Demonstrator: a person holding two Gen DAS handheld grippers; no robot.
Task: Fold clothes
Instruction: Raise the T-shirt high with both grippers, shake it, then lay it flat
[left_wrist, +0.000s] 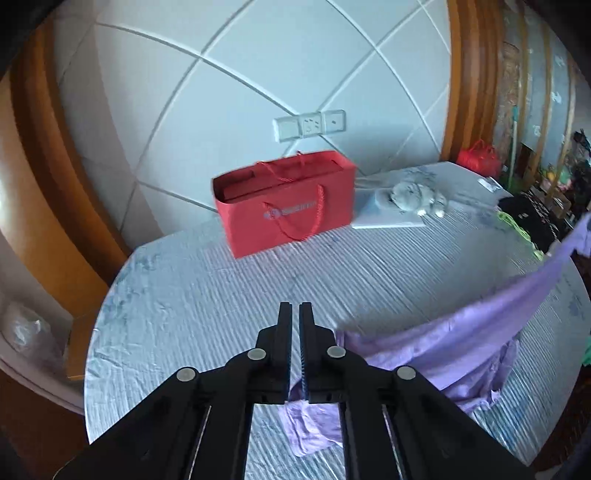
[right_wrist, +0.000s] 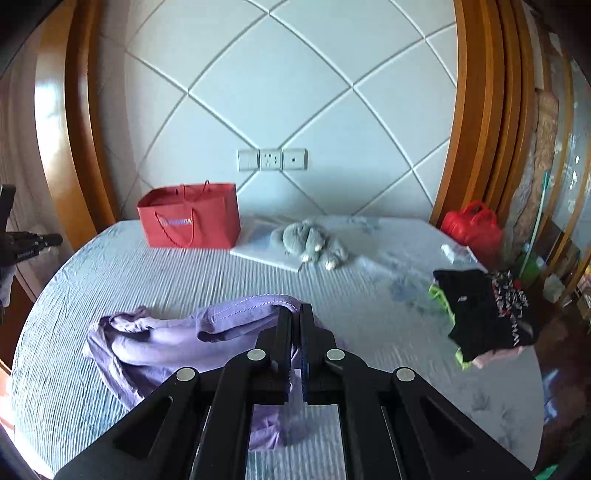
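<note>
A thin, pale lilac cotton garment (left_wrist: 436, 350) with stitched hems lies crumpled and unfolded. In the left wrist view one corner is pinched between the nearly closed jaws and a bunched flap hangs below them; from there the cloth stretches to the right of the jaws, rising in a taut band toward the far right. In the right wrist view the garment (right_wrist: 177, 339) has a hemmed edge caught between the jaws near their tips, and the rest sags in loose, rounded folds to the left of and beneath the jaws.
</note>
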